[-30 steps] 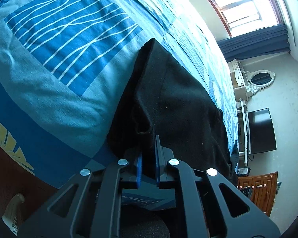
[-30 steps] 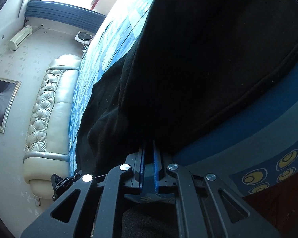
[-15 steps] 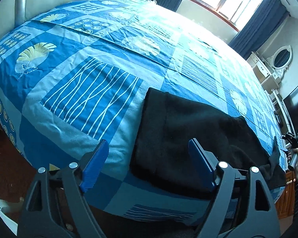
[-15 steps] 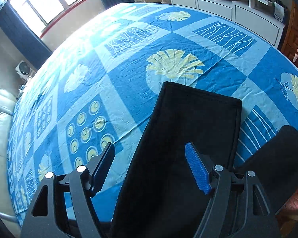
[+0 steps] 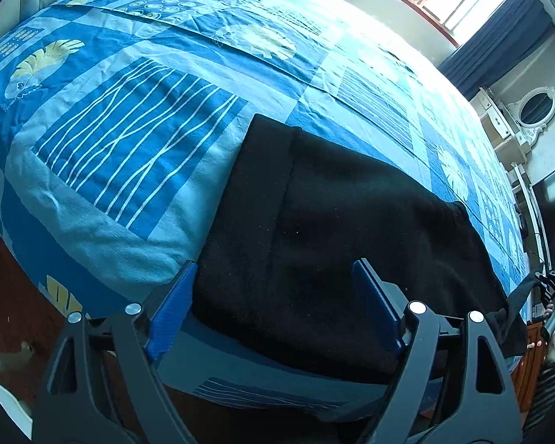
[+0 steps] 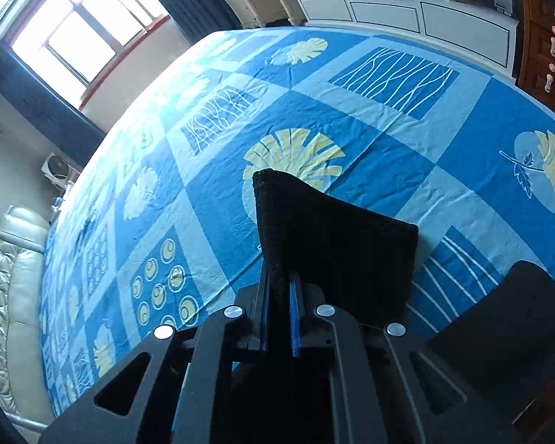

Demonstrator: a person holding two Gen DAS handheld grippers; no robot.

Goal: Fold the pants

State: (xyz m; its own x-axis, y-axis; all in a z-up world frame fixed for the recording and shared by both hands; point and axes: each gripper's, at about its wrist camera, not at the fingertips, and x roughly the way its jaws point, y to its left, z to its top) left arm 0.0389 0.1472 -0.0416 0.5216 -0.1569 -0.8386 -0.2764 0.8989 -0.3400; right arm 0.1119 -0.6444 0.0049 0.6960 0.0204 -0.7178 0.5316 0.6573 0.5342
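Black pants point(image 5: 333, 229) lie along the near edge of a bed with a blue patterned cover point(image 5: 129, 118). My left gripper point(image 5: 277, 314) is open, its blue pads either side of the near edge of the pants, holding nothing. In the right wrist view my right gripper point(image 6: 279, 318) is shut on an end of the pants point(image 6: 333, 240) and holds it raised above the bed; another black part point(image 6: 518, 314) lies lower right. The right gripper also shows far right in the left wrist view point(image 5: 551, 288), with cloth hanging from it.
A padded headboard point(image 6: 7, 296) stands at one end of the bed. A window with dark curtains point(image 5: 462, 3) is beyond. White cabinets point(image 6: 407, 7), a wooden dresser point(image 6: 547, 55) and a television point(image 5: 551, 214) line the wall at the foot.
A second ago both grippers were shut on the pants. Half a second ago both had opened. Now the right gripper has shut on a pants end and lifted it; the left has stayed open and moved closer.
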